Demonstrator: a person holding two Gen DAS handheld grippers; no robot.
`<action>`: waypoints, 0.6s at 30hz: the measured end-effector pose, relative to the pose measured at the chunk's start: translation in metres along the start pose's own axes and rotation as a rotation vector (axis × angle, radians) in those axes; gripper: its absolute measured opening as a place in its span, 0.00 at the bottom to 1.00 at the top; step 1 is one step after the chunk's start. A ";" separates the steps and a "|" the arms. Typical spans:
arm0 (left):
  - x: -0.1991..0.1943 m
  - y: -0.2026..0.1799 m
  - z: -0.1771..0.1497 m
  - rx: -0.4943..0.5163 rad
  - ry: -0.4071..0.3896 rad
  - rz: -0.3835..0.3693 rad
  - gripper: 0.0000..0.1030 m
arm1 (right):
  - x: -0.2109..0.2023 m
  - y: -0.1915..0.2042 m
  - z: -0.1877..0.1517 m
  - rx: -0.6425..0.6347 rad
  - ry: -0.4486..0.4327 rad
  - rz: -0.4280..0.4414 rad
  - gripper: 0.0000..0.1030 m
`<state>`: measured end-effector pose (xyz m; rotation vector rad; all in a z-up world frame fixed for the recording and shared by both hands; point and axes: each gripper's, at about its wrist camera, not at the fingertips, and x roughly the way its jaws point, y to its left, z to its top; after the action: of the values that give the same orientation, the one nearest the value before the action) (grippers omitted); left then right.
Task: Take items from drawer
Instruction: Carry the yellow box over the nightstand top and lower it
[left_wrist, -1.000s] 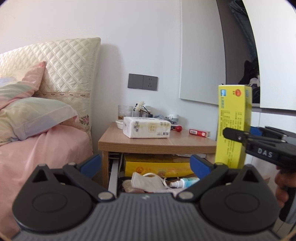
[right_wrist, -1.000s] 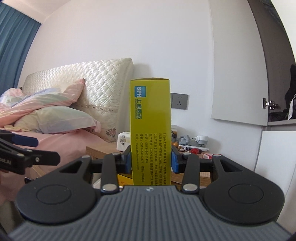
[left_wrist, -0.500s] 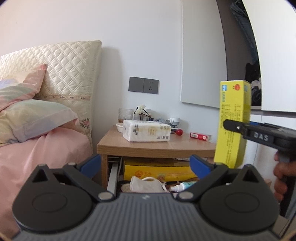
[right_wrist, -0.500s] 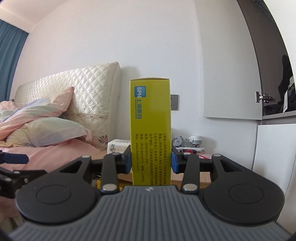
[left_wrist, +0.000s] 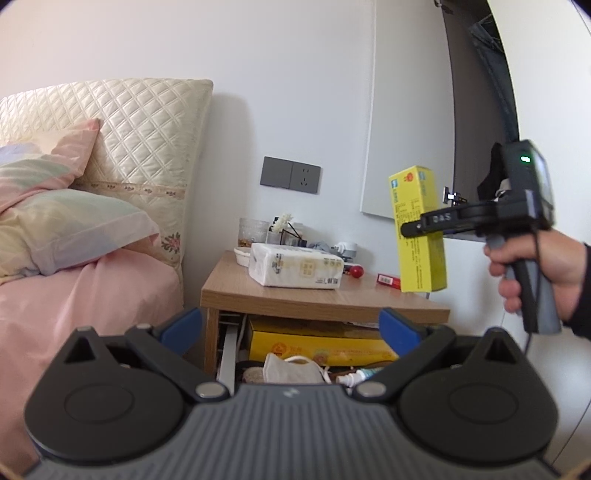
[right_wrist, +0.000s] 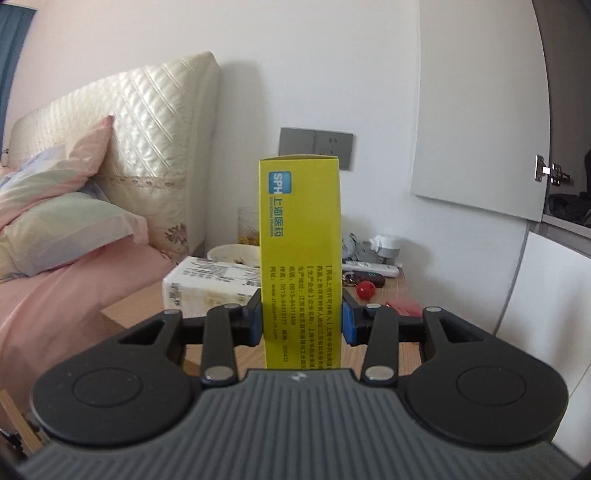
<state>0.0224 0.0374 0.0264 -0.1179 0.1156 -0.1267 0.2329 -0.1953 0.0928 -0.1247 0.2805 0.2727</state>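
A tall yellow medicine box (right_wrist: 300, 254) stands upright between the blue pads of my right gripper (right_wrist: 301, 319), which is shut on it. In the left wrist view the same yellow box (left_wrist: 417, 229) hangs above the right end of the wooden nightstand (left_wrist: 317, 297), held by the right gripper (left_wrist: 410, 228) in a person's hand (left_wrist: 535, 266). My left gripper (left_wrist: 291, 328) is open and holds nothing, facing the open drawer (left_wrist: 231, 354) under the nightstand top. Inside lie a flat yellow box (left_wrist: 317, 347), a white face mask (left_wrist: 291, 371) and a small white bottle (left_wrist: 354, 377).
On the nightstand top sit a white tissue pack (left_wrist: 295, 267), a red ball (left_wrist: 355, 272), a small red box (left_wrist: 388, 280), a glass jar (left_wrist: 253, 232) and a charger (right_wrist: 384, 247). A bed with pink sheets (left_wrist: 74, 295) is at the left. A white wardrobe door (right_wrist: 476, 110) stands open on the right.
The right gripper has carried the yellow box forward and left, over the nightstand's right end. The left gripper has pulled back a little and stayed open.
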 end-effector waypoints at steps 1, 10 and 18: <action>0.000 0.000 0.000 -0.002 0.001 -0.004 1.00 | 0.008 -0.003 0.005 0.015 0.029 -0.001 0.42; -0.005 0.005 0.000 -0.027 0.004 -0.031 1.00 | 0.070 -0.006 0.014 0.041 0.235 -0.025 0.42; -0.007 0.009 0.001 -0.048 0.007 -0.057 1.00 | 0.091 -0.019 0.011 0.081 0.229 -0.051 0.42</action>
<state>0.0166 0.0471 0.0270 -0.1686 0.1228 -0.1817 0.3254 -0.1891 0.0782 -0.0824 0.5142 0.1965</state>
